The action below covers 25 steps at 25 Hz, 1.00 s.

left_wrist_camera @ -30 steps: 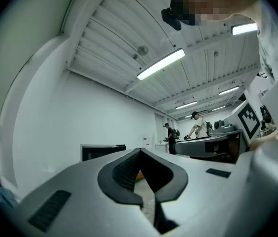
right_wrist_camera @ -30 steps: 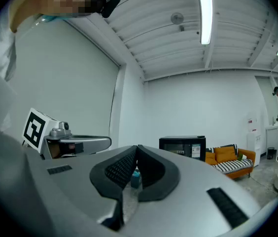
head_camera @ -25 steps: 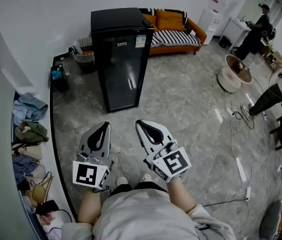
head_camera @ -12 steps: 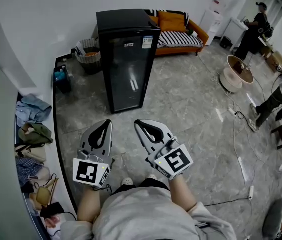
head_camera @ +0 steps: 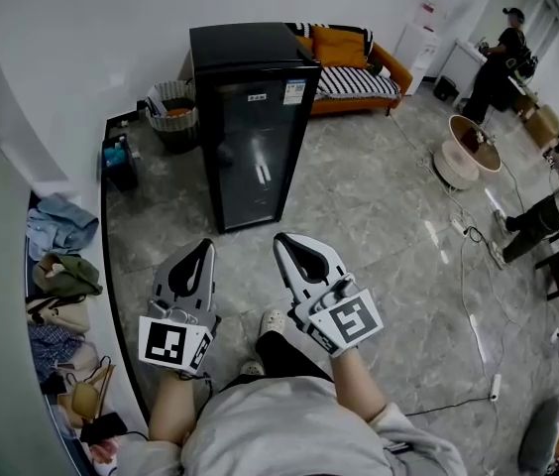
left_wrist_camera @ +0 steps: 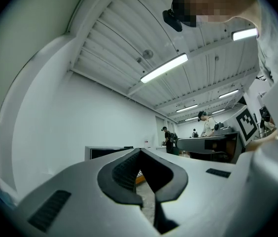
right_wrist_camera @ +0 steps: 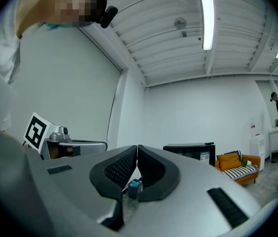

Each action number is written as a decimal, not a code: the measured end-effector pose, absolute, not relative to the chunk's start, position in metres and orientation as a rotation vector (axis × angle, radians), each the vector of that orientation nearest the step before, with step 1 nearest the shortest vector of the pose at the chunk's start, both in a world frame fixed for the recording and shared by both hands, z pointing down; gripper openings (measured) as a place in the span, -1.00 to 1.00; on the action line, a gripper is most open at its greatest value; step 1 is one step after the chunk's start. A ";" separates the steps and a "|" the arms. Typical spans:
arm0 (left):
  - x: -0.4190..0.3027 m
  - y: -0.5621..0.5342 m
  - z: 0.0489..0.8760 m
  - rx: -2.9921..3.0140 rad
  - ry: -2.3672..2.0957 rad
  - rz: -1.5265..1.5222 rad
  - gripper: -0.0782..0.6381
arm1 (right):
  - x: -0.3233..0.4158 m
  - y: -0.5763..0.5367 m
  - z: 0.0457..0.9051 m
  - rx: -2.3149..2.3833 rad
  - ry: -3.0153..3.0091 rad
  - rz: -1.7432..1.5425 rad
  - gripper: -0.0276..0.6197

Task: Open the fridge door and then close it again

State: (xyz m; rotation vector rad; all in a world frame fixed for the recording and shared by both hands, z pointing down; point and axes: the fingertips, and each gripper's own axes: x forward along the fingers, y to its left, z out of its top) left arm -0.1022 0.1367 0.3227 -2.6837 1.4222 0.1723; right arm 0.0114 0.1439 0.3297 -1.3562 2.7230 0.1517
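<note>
- Floor (head_camera: 379,216): grey marbled tiles across the whole room, with loose cables lying at the right.
- White wall (head_camera: 71,58): curves along the left side and behind the appliance.
- Fridge (head_camera: 255,127): a tall black cabinet with a dark glass door. It stands upright close to the wall, straight ahead of both grippers and well apart from them. The door lies flush against the cabinet, closed.
- Sofa (head_camera: 354,72): orange with a striped cover, just behind and to the right of the fridge.
- Pile of clothes (head_camera: 56,266): heaped along the left wall, near the left gripper.
- Person (head_camera: 498,62): dark-clothed, standing at a counter in the far right corner.
- Left gripper (head_camera: 202,250): held level above the floor, pointing at the fridge. Its jaws are pressed together at the tips with nothing between them.
- Right gripper (head_camera: 285,242): beside the left one and apart from it, also aimed at the fridge. The jaw tips meet and hold nothing.
- Woven basket (head_camera: 173,107): on the floor just left of the fridge.
- Blue container (head_camera: 116,152): on the floor by the wall, near the basket.
</note>
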 end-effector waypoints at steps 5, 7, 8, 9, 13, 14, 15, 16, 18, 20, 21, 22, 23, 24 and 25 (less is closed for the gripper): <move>-0.102 0.095 0.327 -2.672 1.461 0.156 -0.74 | 0.018 0.097 0.332 -1.344 2.722 0.124 -0.86; -0.099 0.075 0.325 -2.663 1.476 0.158 -0.74 | 0.021 0.076 0.331 -1.333 2.732 0.128 -0.86; -0.097 0.065 0.324 -2.657 1.481 0.161 -0.74 | 0.022 0.066 0.331 -1.326 2.739 0.132 -0.86; -0.094 0.056 0.323 -2.651 1.485 0.163 -0.74 | 0.023 0.055 0.331 -1.317 2.745 0.136 -0.86; -0.079 0.018 0.321 -2.628 1.492 0.144 -0.74 | 0.032 0.014 0.329 -1.290 2.759 0.130 -0.86; -0.076 0.009 0.320 -2.624 1.497 0.143 -0.74 | 0.035 0.004 0.328 -1.284 2.764 0.127 -0.86; -0.073 0.000 0.320 -2.620 1.505 0.145 -0.74 | 0.037 -0.005 0.328 -1.275 2.770 0.123 -0.86; -0.071 -0.008 0.319 -2.615 1.514 0.147 -0.74 | 0.039 -0.014 0.328 -1.265 2.775 0.119 -0.86; -0.066 -0.023 0.317 -2.604 1.532 0.147 -0.74 | 0.045 -0.031 0.328 -1.248 2.781 0.108 -0.86; -0.060 -0.036 0.316 -2.589 1.545 0.138 -0.74 | 0.051 -0.047 0.329 -1.236 2.779 0.096 -0.86; -0.057 -0.041 0.317 -2.582 1.550 0.131 -0.74 | 0.054 -0.053 0.329 -1.229 2.778 0.091 -0.86; -0.055 -0.045 0.317 -2.576 1.555 0.125 -0.74 | 0.056 -0.060 0.331 -1.221 2.780 0.085 -0.86; -0.052 -0.049 0.318 -2.567 1.561 0.122 -0.74 | 0.058 -0.065 0.333 -1.213 2.782 0.081 -0.86; -0.051 -0.053 0.319 -2.557 1.568 0.122 -0.74 | 0.060 -0.071 0.335 -1.205 2.786 0.079 -0.86; -0.050 -0.056 0.320 -2.544 1.576 0.121 -0.74 | 0.061 -0.076 0.337 -1.198 2.789 0.077 -0.86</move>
